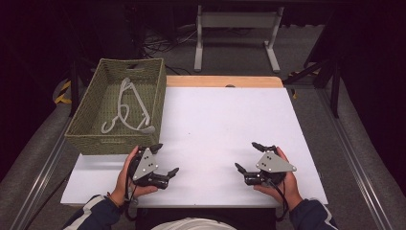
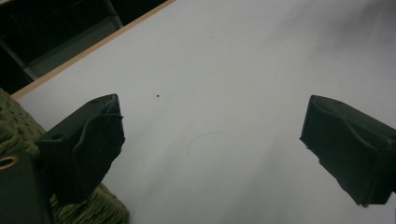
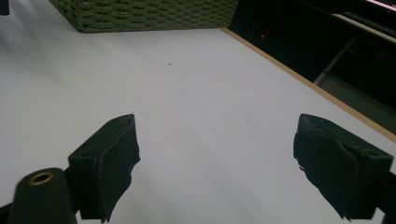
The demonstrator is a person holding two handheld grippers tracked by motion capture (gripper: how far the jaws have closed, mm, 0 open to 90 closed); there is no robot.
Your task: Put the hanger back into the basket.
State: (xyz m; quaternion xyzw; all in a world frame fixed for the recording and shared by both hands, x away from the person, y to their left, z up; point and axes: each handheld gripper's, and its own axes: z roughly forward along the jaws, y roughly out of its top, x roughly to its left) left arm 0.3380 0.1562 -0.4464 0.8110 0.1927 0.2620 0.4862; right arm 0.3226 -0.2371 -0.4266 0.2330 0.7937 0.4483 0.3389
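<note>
My left gripper (image 1: 165, 159) rests near the front left of the white table (image 1: 220, 124), just in front of the woven green basket (image 1: 117, 103). Its jaws stand wide open with nothing between them, as the left gripper view (image 2: 212, 140) confirms. My right gripper (image 1: 249, 157) lies near the front right of the table, also wide open and empty (image 3: 217, 158). Inside the basket lie pale grey clothes hangers (image 1: 129, 108). The basket's wall (image 3: 144, 14) appears far off in the right gripper view, and its corner (image 2: 14, 126) sits beside the left jaw in the left gripper view.
The white sheet covers a wooden tabletop whose bare strip (image 1: 222, 81) runs along the far edge. Beyond it stands a white metal frame (image 1: 237, 33) on the carpet. Metal rails (image 1: 344, 143) run along both sides of the table.
</note>
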